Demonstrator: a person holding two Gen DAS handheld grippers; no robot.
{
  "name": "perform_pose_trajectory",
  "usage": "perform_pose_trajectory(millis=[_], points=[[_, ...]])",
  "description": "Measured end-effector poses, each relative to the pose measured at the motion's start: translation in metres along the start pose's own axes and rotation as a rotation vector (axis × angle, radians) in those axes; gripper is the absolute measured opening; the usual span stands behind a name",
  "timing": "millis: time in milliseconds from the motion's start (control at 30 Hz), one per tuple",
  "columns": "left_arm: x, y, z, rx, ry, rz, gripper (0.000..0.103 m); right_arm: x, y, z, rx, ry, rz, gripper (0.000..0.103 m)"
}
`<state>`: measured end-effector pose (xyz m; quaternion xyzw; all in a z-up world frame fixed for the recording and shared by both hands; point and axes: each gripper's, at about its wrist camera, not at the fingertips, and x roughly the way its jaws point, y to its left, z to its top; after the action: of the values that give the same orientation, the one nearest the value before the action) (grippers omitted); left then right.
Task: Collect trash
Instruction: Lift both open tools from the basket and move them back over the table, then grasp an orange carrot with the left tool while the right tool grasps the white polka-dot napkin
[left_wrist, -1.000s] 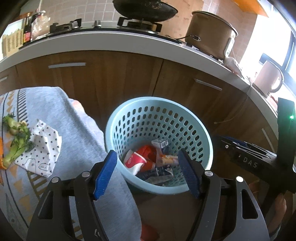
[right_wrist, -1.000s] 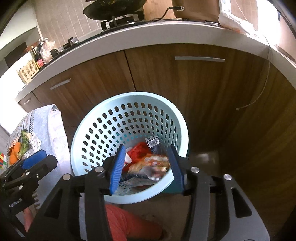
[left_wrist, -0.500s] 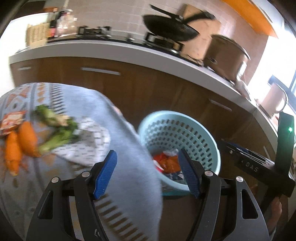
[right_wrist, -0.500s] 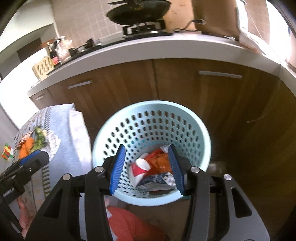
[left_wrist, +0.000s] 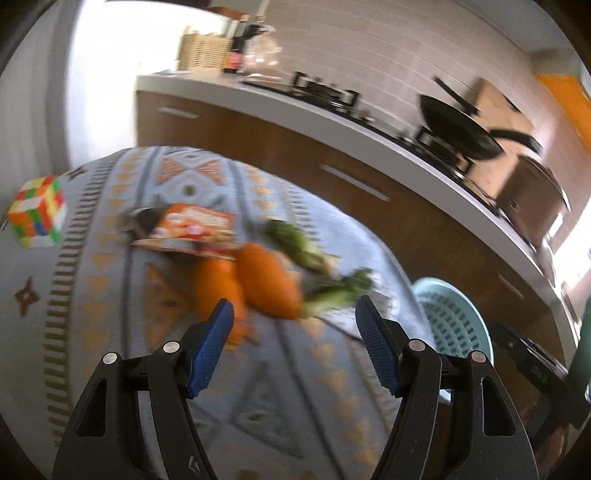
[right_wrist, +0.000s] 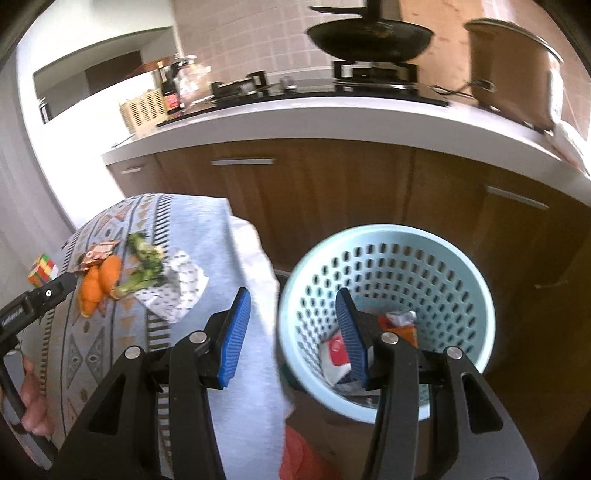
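My left gripper (left_wrist: 293, 317) hangs open and empty over the patterned tablecloth (left_wrist: 110, 332). Just beyond its fingertips lie two carrots (left_wrist: 266, 284). Behind them are an orange snack wrapper (left_wrist: 192, 229) and some broccoli (left_wrist: 295, 240), all blurred. A white dotted napkin (right_wrist: 177, 288) lies beside the broccoli (right_wrist: 144, 266). My right gripper (right_wrist: 291, 299) is open and empty above the gap between the table edge and the pale blue perforated basket (right_wrist: 388, 236). Red and white wrappers (right_wrist: 336, 354) lie in the basket's bottom.
A colour cube (left_wrist: 37, 210) sits at the table's far left. Brown cabinets under a white counter (right_wrist: 332, 122) stand behind, with a black wok (right_wrist: 369, 37) and a brown pot (right_wrist: 509, 74) on it. A hand (right_wrist: 33, 406) holds the left tool.
The left view has swung left from the basket to the table, so carrots and wrapper now lie ahead. The right view has also shifted left and up; the basket sits further right.
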<state>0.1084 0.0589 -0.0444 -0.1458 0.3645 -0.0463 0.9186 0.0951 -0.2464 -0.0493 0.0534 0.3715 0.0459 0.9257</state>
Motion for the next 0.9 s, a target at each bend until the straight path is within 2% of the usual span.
perform_pose_trajectory(millis=[200,533,567,667,733,900], points=[[0.013,0.033,0.009,-0.048,0.047,0.023,0.065,0.008,0.035,0.004,-0.063,0.006,0.034,0.044],[0.050,0.038,0.005,-0.035,0.099,0.058,0.065,0.025,0.075,0.011,-0.153,0.018,0.088,0.044],[0.052,0.038,0.005,-0.038,0.100,0.062,0.063,0.028,0.077,0.011,-0.157,0.022,0.096,0.044],[0.058,0.042,0.004,-0.049,0.112,0.066,0.050,0.040,0.082,0.012,-0.166,0.031,0.111,0.047],[0.058,0.044,0.003,-0.040,0.103,0.082,0.038,0.047,0.084,0.011,-0.171,0.035,0.112,0.051],[0.052,0.049,-0.001,-0.052,0.098,0.060,0.026,0.071,0.086,0.008,-0.175,0.056,0.124,0.053]])
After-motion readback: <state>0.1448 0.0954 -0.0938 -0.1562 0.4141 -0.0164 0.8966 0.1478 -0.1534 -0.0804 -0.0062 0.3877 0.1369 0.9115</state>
